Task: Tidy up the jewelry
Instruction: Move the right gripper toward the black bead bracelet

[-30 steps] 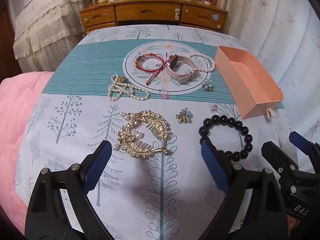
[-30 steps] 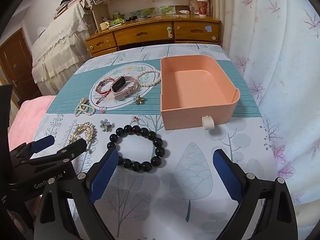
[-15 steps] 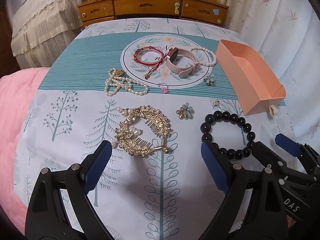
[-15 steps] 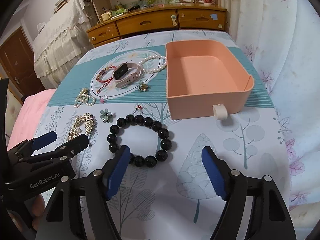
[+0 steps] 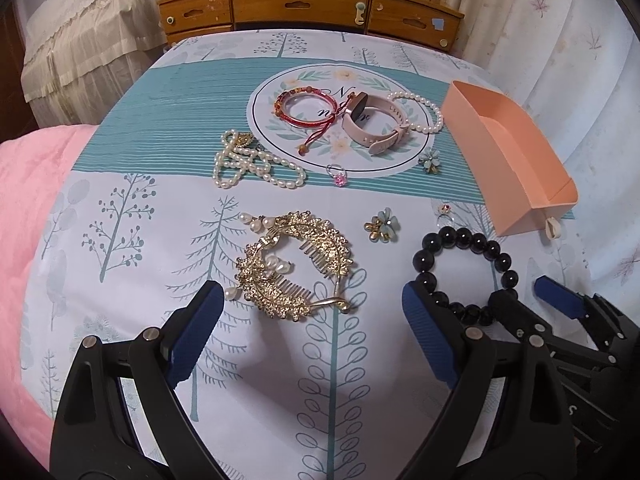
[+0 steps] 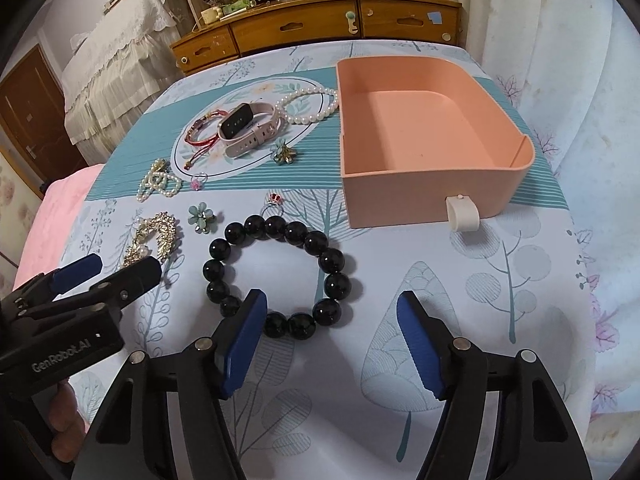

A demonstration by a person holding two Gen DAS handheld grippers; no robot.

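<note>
The jewelry lies spread on a bed with a tree-print cover: a black bead bracelet near the near edge, a gold comb to its left, and pearls, a red bangle and a watch toward the far edge beside an empty pink tray on the right side. The right gripper has its fingers wide apart though just closing a little, the left finger over the bracelet's near beads, nothing gripped. The left gripper stands wide open and empty just before the comb.
</note>
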